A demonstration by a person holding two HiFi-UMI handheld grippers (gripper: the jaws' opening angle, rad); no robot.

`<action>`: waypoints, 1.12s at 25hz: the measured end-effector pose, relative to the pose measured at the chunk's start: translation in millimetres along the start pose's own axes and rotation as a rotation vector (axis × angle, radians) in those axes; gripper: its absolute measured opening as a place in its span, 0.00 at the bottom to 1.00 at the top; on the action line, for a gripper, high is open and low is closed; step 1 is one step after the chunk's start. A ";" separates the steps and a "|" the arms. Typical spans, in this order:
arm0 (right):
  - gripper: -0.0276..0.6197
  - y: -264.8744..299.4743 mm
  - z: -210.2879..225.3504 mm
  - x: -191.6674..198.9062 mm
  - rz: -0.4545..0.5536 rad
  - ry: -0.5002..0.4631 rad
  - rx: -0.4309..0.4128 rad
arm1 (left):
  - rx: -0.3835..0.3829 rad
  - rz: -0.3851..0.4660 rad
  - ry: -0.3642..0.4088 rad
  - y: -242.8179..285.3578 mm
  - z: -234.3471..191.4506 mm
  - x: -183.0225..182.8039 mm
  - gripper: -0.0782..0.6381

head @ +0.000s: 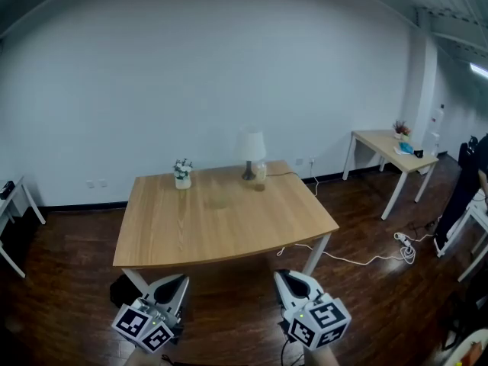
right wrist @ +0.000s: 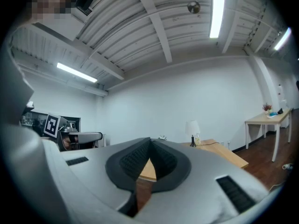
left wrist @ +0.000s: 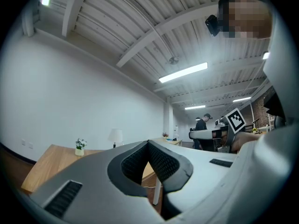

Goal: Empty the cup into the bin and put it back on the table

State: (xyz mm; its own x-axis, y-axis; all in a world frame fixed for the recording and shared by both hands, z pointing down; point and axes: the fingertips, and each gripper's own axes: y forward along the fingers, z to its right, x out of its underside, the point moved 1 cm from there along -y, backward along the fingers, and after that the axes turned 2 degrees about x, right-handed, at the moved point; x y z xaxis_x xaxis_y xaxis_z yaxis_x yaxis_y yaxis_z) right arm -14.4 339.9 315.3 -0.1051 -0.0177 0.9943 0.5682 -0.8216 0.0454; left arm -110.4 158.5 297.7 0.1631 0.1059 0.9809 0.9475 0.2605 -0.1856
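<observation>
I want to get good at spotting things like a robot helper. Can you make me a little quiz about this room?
1. True or false: the left gripper and the right gripper are both shut and empty.
2. What stands closest to the lamp on the wooden table? A) cup B) flower pot C) book
3. Fill in: in the head view, the flower pot stands to the lamp's ____.
Key: 1 true; 2 A; 3 left.

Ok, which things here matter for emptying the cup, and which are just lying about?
Job: cup; table; left gripper; right gripper; dark shape under the table, maybe the bin.
Lying about: lamp; flower pot; side table; floor cable.
</observation>
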 end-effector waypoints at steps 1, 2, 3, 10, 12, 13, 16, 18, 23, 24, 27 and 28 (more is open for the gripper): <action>0.05 2.5 3.5 -0.2 0.001 0.002 -0.001 | 0.001 -0.004 0.000 3.3 -0.1 1.9 0.10; 0.05 5.1 6.9 0.1 0.001 0.005 -0.002 | 0.003 -0.009 0.001 6.6 -0.2 3.5 0.10; 0.05 7.8 10.0 0.7 0.000 0.009 -0.003 | 0.004 -0.014 0.002 9.9 -0.8 4.7 0.10; 0.05 42.8 29.6 3.5 -0.014 0.024 0.003 | 0.012 -0.015 -0.007 39.0 -25.7 9.7 0.10; 0.05 55.0 33.5 4.5 -0.024 0.017 0.002 | 0.010 -0.015 -0.018 48.1 -37.8 14.2 0.10; 0.05 61.4 35.9 4.5 -0.029 0.012 0.005 | 0.011 -0.015 -0.022 53.0 -44.4 16.5 0.10; 0.05 85.8 43.9 0.6 -0.033 0.000 0.020 | 0.019 -0.008 -0.023 68.3 -68.7 17.2 0.10; 0.05 103.2 48.6 -4.3 -0.029 -0.006 0.027 | 0.022 0.002 -0.023 77.4 -85.4 14.3 0.10; 0.05 137.6 53.7 -7.0 -0.041 -0.013 0.029 | 0.022 0.009 -0.025 94.6 -117.0 11.6 0.10; 0.05 143.6 54.4 -7.2 -0.044 -0.014 0.029 | 0.024 0.009 -0.026 97.6 -122.0 11.3 0.10; 0.05 164.2 57.9 -9.4 -0.048 -0.012 0.036 | 0.033 0.009 -0.030 107.8 -139.4 11.3 0.10; 0.05 171.5 58.2 -10.0 -0.050 -0.012 0.037 | 0.033 0.010 -0.033 110.5 -146.3 11.5 0.10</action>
State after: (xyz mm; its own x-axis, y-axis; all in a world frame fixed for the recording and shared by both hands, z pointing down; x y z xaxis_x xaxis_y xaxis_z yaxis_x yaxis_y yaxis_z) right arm 131.6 232.3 318.8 -0.1244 0.0294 0.9918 0.5921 -0.7999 0.0979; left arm 36.4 48.1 296.9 0.1629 0.1397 0.9767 0.9360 0.2911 -0.1978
